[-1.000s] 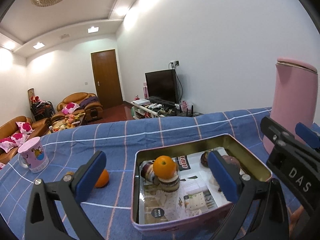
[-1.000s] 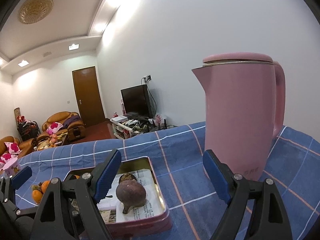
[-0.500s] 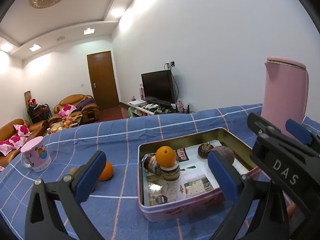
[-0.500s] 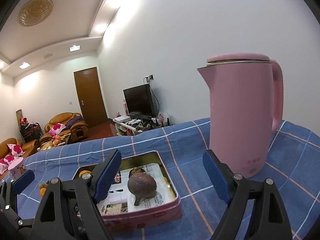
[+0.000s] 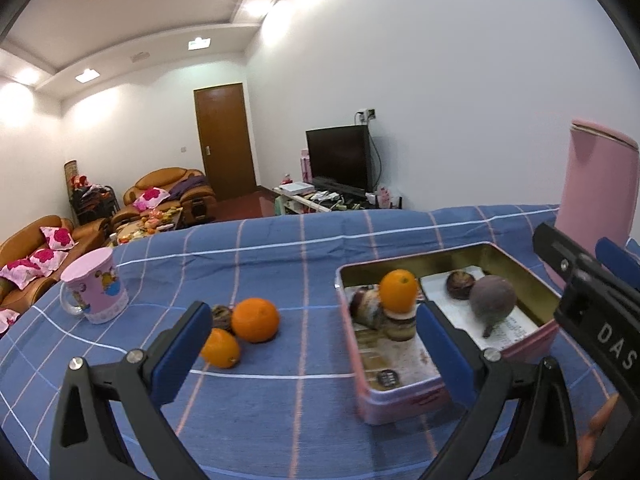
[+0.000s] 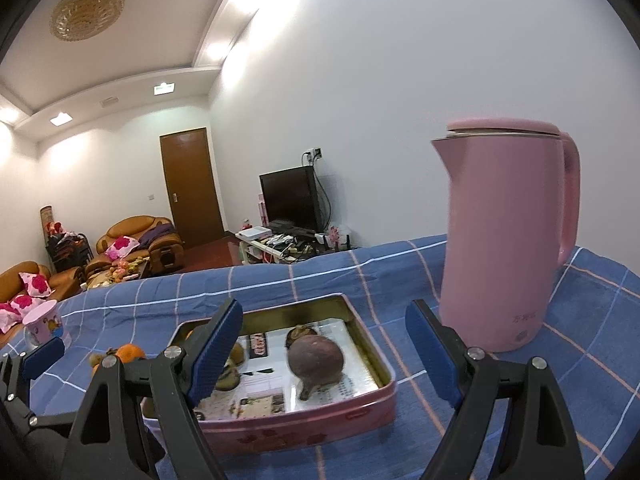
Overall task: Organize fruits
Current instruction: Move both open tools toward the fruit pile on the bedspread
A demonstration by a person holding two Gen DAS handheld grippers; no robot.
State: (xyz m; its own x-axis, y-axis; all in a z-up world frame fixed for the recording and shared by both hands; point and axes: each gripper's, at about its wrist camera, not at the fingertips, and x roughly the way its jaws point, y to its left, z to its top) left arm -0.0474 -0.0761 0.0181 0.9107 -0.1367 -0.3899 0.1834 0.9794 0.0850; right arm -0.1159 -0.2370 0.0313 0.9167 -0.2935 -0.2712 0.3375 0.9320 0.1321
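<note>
At the right edge of the left wrist view, the pink kettle was cut off, its handle out of frame. In the right wrist view, the near blue pad hid the left part of the pink tin. The brown fruit behind the oranges was too small to identify.
</note>
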